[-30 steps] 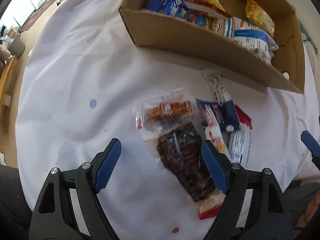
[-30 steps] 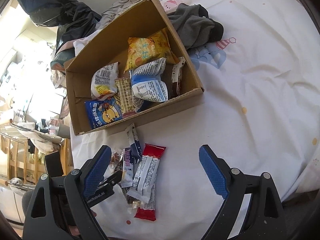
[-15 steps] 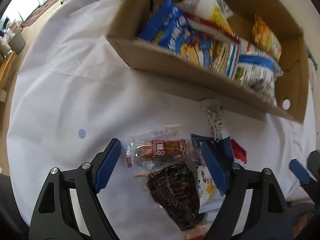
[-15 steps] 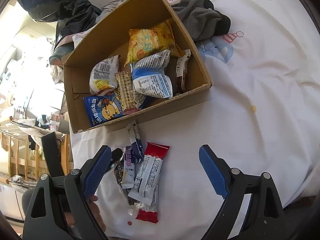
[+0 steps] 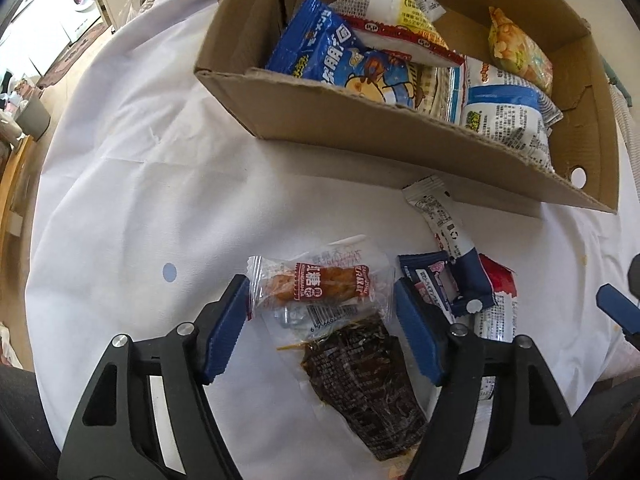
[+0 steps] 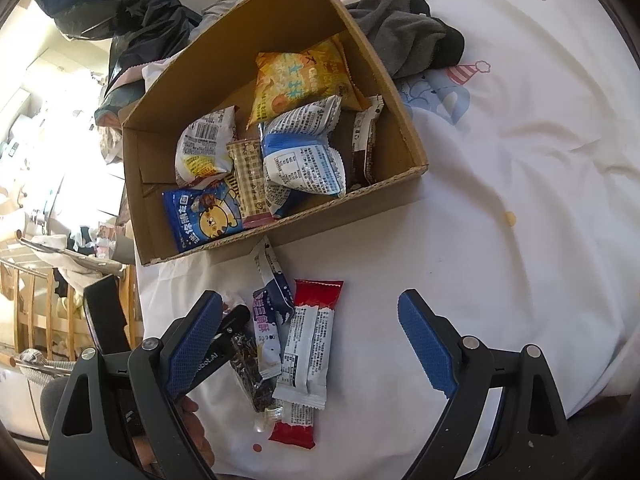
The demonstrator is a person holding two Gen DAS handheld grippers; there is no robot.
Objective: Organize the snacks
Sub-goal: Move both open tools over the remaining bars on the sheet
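Observation:
A cardboard box [image 5: 360, 120] [image 6: 280, 232] holds several snack bags. Loose snacks lie on the white cloth in front of it: a clear packet with a red label [image 5: 320, 284], a dark brown packet [image 5: 360, 376] [image 6: 248, 364], a navy packet [image 5: 444, 280] [image 6: 266, 328], a thin white and navy stick [image 5: 440, 212] [image 6: 272, 272] and a red and white bar [image 5: 498, 304] [image 6: 308, 344]. My left gripper [image 5: 320, 332] is open, its jaws on either side of the clear packet and the dark packet. My right gripper [image 6: 312, 344] is open above the bar.
A grey garment [image 6: 404, 28] lies behind the box on the white cloth [image 6: 520, 160]. A black bag [image 6: 132, 20] and clutter sit at the far left. The table edge curves along the left [image 5: 52, 184], with floor and furniture beyond.
My left gripper has moved forward toward the box, so the clear packet now sits between its jaws. My right gripper has moved slightly toward the box.

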